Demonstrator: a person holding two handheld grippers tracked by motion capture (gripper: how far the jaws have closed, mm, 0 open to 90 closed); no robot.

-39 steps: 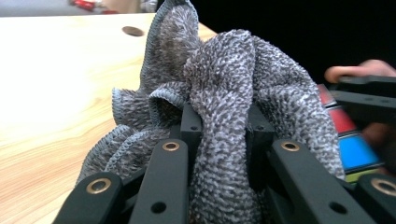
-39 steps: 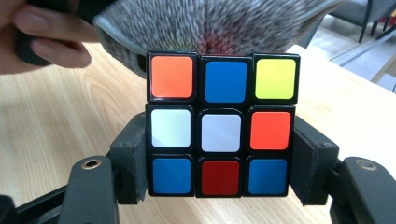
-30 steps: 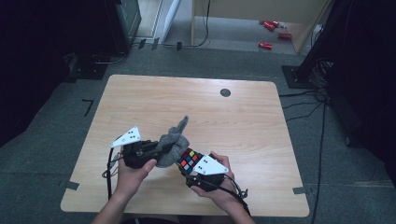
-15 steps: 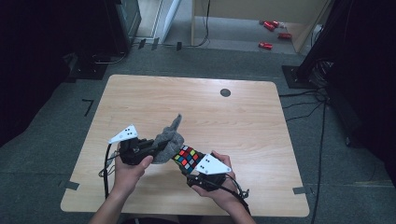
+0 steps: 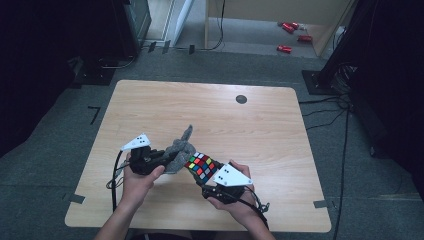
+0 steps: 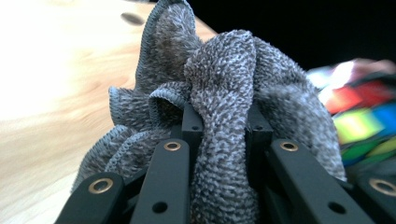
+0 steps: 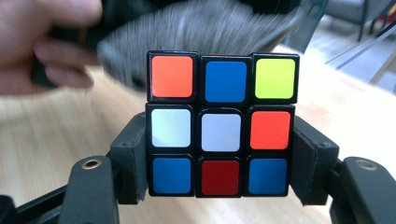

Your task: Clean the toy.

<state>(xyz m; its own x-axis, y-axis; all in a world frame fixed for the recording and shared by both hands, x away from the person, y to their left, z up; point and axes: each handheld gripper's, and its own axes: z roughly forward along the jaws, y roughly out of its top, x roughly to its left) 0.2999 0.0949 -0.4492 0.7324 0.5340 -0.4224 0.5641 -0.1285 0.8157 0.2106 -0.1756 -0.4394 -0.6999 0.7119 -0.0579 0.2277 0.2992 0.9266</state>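
The left gripper [image 5: 167,157], clamped on a bunched grey terry cloth [image 5: 179,150], had dipped toward the scrambled multicoloured puzzle cube [image 5: 201,166] that the right gripper [image 5: 212,176] gripped above the wooden table [image 5: 260,130]: wiping probably under way.

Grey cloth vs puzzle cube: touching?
Cannot tell. In the high view the grey cloth meets the puzzle cube edge to edge, no visible gap; the right gripper view shows it blurred behind the cube.

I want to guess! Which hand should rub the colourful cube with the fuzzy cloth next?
Probably the left: its claw already pinches the grey cloth beside the cube, which the right claw holds.
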